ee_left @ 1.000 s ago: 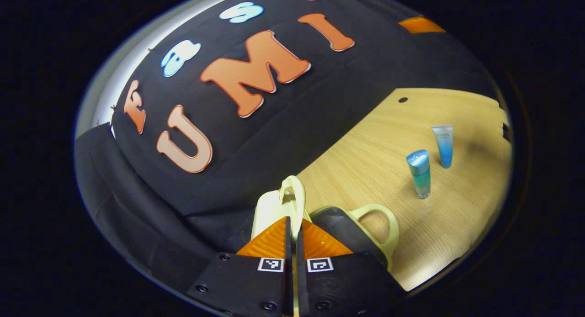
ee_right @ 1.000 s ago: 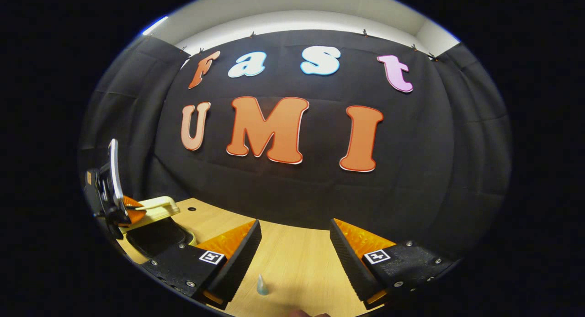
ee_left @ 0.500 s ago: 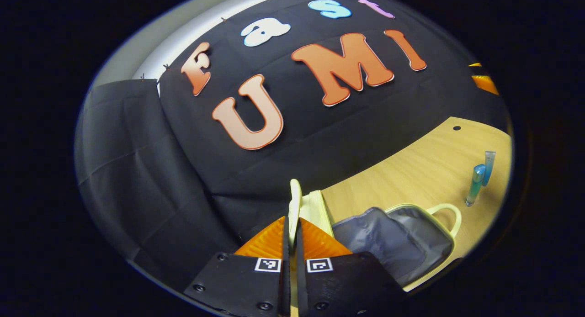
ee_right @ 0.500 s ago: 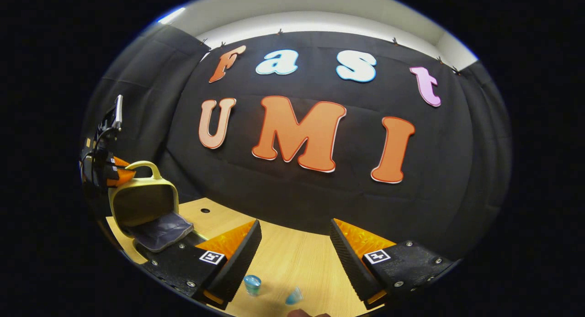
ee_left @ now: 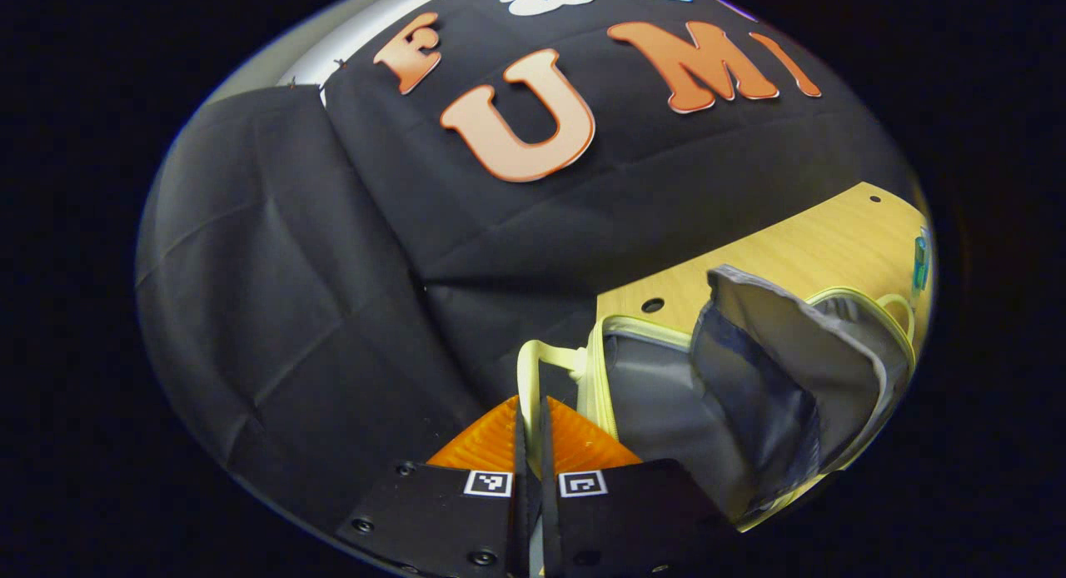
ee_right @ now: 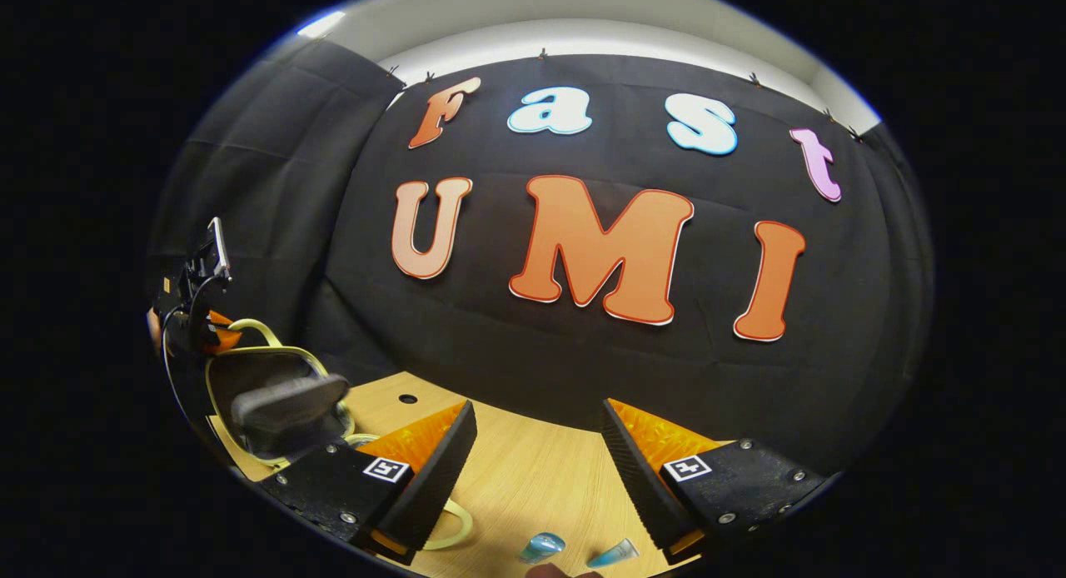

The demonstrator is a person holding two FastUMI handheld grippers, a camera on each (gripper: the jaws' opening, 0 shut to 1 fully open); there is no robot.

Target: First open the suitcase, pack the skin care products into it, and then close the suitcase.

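The left gripper is squeezed tight on the pale yellow handle of the suitcase lid, w/ both fingers pressing it. The suitcase sits open on the wood table, its grey inside showing & a grey flap sticking up. The right gripper is wide open, holding nothing, above the table. Two blue skin care bottles lie just below it.

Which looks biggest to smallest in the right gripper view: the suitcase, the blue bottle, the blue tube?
1. suitcase, biggest.
2. and 3. blue bottle and blue tube look alike; both are cut off at the edge, so no ranking.
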